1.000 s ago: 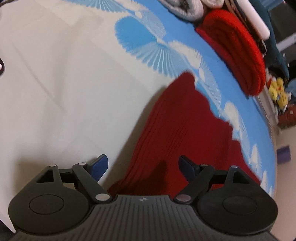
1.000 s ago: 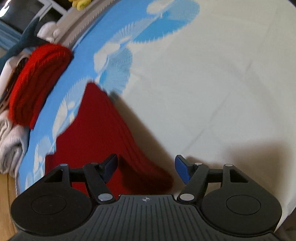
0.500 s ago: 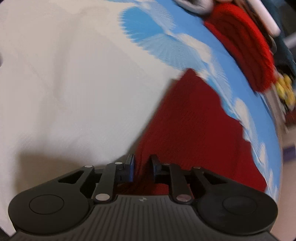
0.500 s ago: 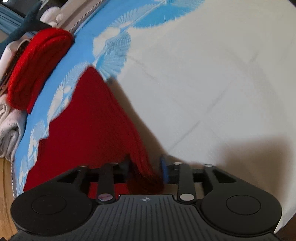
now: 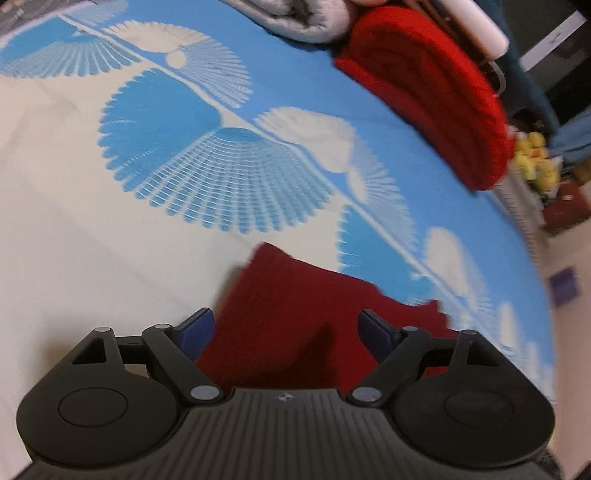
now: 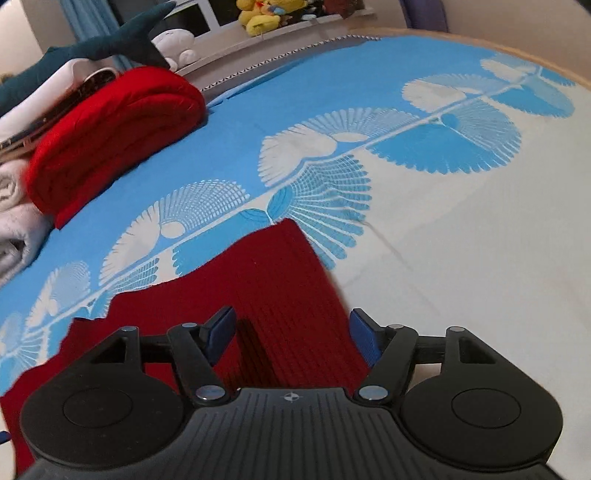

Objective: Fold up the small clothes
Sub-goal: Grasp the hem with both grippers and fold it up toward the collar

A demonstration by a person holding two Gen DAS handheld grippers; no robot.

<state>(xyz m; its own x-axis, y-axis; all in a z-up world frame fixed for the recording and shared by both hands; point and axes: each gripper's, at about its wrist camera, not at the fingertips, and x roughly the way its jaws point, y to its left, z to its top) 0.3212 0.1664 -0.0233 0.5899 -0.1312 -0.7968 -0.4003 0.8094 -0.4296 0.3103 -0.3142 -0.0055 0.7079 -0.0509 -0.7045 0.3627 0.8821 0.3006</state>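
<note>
A dark red ribbed knit garment [image 5: 295,314] lies on the blue and cream patterned bedspread [image 5: 184,155]. It also shows in the right wrist view [image 6: 266,288], with a fold lying across it. My left gripper [image 5: 286,330] is open just above the garment's near part. My right gripper [image 6: 293,334] is open over the garment's right edge. Neither holds anything.
A folded bright red knit [image 5: 436,85] and a grey folded cloth [image 5: 295,18] lie at the far side of the bed. The red knit [image 6: 110,125] sits beside white towels [image 6: 14,229]. Plush toys [image 6: 266,14] stand on a ledge behind.
Both grippers were shut on the garment's near edge half a second ago. They carried it forward, and now both are open with the garment lying shorter on the bed.
</note>
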